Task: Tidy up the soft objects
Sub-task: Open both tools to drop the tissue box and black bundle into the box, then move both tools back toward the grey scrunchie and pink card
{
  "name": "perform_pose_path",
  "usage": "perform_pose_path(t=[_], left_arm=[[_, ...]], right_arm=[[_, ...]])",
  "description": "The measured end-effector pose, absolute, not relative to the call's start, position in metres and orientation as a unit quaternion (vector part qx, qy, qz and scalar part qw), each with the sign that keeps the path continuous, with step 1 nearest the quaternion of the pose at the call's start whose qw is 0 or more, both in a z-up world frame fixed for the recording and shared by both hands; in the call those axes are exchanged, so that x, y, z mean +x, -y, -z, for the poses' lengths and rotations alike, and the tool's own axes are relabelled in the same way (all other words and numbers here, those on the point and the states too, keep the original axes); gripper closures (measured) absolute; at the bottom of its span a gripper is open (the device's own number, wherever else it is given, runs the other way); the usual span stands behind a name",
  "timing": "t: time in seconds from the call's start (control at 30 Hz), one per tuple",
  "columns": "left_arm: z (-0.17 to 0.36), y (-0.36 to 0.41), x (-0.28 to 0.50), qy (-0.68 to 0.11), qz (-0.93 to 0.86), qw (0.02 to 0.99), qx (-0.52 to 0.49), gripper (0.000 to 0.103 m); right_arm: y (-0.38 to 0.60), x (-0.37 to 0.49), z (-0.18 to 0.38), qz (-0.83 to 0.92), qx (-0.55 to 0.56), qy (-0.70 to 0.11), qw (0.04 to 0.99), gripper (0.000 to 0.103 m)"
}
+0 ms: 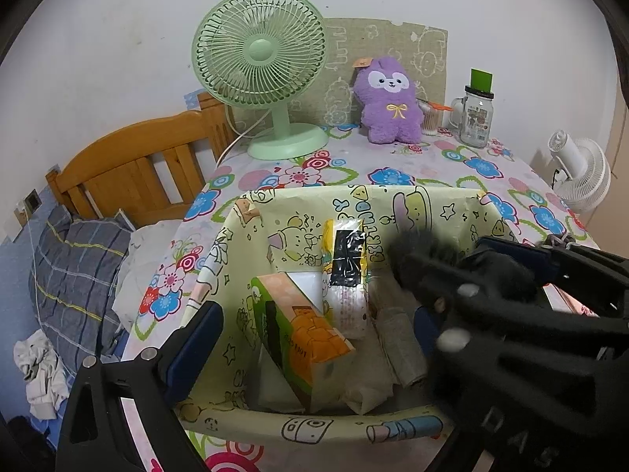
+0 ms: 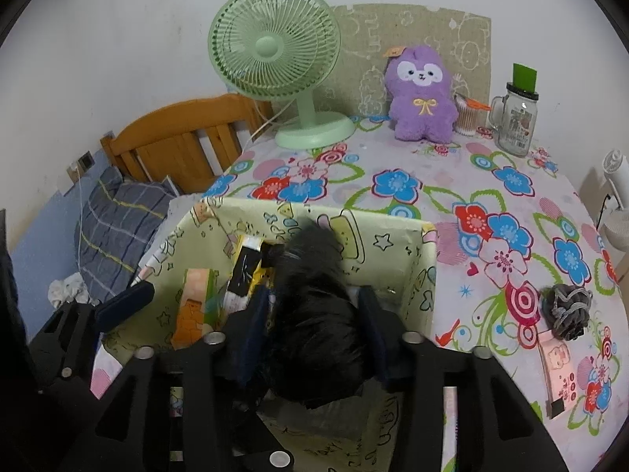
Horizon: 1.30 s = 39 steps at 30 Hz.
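A pale yellow cartoon-print fabric bin (image 1: 452,212) (image 2: 389,236) stands on the flowered table. Inside lie an orange-green tissue pack (image 1: 302,338) (image 2: 194,306), a yellow-black tissue pack (image 1: 346,271) (image 2: 245,271) and grey cloth (image 1: 401,334). My right gripper (image 2: 314,306) is shut on a black fluffy soft object (image 2: 314,299) (image 1: 422,247), held over the bin. My left gripper (image 1: 314,334) is open over the bin's near left rim, empty. A purple plush (image 1: 389,102) (image 2: 422,96) sits upright at the table's back. A grey knitted bundle (image 2: 568,308) lies at the right.
A green desk fan (image 1: 261,63) (image 2: 275,59) stands at the back left. A glass jar mug (image 1: 476,116) (image 2: 517,122) and a cotton-swab cup (image 2: 466,116) stand at the back right. A pink card (image 2: 558,369) lies near the bundle. A wooden bed (image 1: 129,169) and a pillow (image 1: 74,275) are left.
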<state>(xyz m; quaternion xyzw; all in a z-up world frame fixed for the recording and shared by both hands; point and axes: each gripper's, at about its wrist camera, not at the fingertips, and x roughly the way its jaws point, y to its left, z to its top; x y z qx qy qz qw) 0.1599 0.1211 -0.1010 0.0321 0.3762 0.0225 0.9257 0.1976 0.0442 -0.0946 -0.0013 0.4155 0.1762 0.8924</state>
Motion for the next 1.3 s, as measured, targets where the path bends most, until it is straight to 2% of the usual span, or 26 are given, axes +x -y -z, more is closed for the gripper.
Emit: perform_pose_path(t=[0.03,0.13,0.33,0.47,1.3], left_arm=[[0.101,-0.121,0.159,-0.376,-0.023,0.926,0.031,0.004],[0.100,-0.122,0.157,-0.376,-0.021,0.926,0.027,0.004],[0.091,-0.116,0.148,-0.367,-0.015,0.930,0.023,0.004],[0.084,-0.110,0.141,-0.359,-0.013,0.933,0.024,0.004],[0.041,-0.050,0.103,-0.320,0.012,0.947,0.041,0.004]], right_arm=[[-0.044,0.197,0.095,-0.175,-0.004,-0.415,0.893,0.035],[-0.043,0.193,0.093,-0.173,-0.012,-0.409,0.896,0.027],[-0.037,0.184,0.085,-0.174,-0.025,-0.399,0.900,0.024],[-0.028,0.177,0.077,-0.157,-0.024,-0.386,0.909,0.012],[0.045,0.133,0.032,-0.109,-0.013,-0.342,0.933,0.010]])
